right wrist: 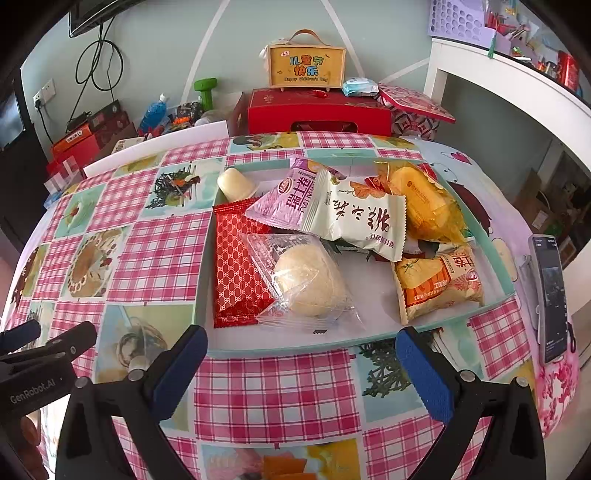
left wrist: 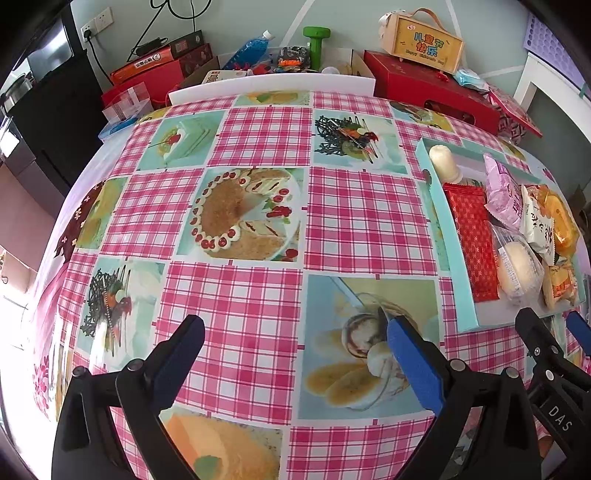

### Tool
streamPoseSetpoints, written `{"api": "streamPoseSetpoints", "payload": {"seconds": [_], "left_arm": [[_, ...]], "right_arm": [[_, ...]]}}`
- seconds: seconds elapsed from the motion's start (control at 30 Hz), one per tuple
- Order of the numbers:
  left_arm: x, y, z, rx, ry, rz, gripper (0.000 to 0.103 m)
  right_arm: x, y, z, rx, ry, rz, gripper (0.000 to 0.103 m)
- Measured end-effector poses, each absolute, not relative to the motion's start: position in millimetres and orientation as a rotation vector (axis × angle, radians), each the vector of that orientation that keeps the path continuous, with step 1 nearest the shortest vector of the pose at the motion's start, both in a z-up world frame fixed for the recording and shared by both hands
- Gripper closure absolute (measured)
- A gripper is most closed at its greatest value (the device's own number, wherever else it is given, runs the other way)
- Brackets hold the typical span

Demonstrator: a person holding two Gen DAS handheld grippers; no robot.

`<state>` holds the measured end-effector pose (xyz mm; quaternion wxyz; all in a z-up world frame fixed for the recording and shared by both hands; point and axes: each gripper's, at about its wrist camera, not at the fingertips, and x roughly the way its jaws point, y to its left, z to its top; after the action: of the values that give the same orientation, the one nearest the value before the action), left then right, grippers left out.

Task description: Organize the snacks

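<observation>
A lived-in home room, by its clutter: the desk [left wrist: 258, 229] wears a pink plaid oilcloth printed with cakes and desserts; behind it stand red gift boxes [right wrist: 317, 110], a yellow Children's Day carry case [right wrist: 306, 66], a green dumbbell [left wrist: 317, 42] and a blue bottle [left wrist: 253, 46]. A wall socket [left wrist: 96, 24] trails black cables; a white shelf [right wrist: 517, 85] holds a purple basket [right wrist: 458, 18] and trinkets.

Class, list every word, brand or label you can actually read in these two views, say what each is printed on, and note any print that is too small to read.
"儿童节快乐", "Happy Children's Day": yellow gift box.
"瑞士卷": purple snack packet.
"GenRobot.AI": left tongs.
"DAS": right tongs.
White snack packet: large brush characters, upside down, not surely readable.
Orange snack packet, phone screen, red boxes: too small.
</observation>
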<state>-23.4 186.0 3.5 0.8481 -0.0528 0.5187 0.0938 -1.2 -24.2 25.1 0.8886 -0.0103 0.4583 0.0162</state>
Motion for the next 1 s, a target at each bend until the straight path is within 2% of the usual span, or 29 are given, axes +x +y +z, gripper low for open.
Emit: {"api": "streamPoseSetpoints", "payload": {"seconds": [1.0], "left_arm": [[-23.0, 185.4, 2.7, -0.100, 1.097, 0.197, 0.004]], "right_arm": [[0.2, -25.5, 22.9, -0.024, 0.970, 0.021, 0.000]]}}
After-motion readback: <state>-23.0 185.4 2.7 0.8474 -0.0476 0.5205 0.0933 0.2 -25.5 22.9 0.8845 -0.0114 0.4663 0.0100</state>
